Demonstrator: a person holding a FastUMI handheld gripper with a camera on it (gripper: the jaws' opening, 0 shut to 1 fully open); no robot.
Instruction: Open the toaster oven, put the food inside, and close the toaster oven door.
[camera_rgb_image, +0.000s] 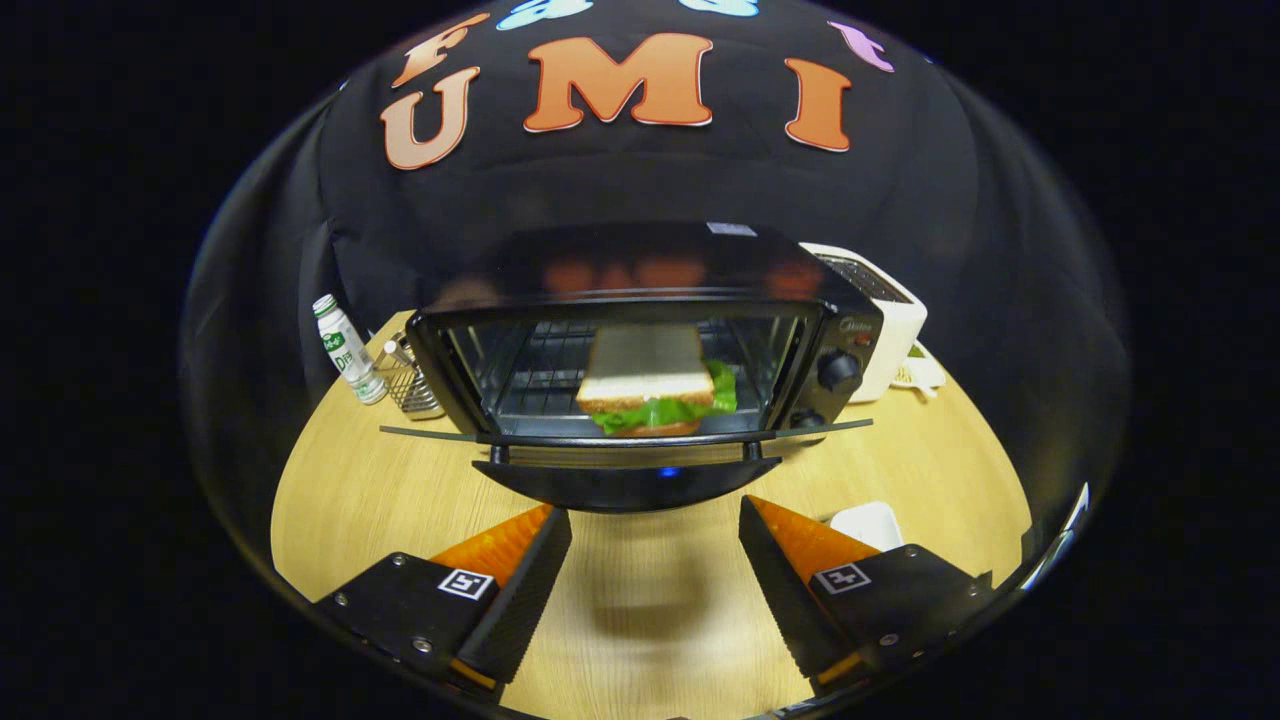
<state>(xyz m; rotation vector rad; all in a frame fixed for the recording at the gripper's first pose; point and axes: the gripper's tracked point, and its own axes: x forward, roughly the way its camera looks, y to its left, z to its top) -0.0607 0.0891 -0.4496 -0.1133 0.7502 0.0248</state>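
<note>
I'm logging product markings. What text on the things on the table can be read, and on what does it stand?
No text reads clearly.
Bottle: label print too small to read.
Oven: brand mark above the knobs, blurred.
Gripper: square pattern tags, no words; jaws open and empty, just short of the lowered door.

The toaster oven (640, 350) hides most of the white toaster (890, 320) behind it, and the white dish (868, 522) sits partly behind one claw finger (800, 580)
</note>
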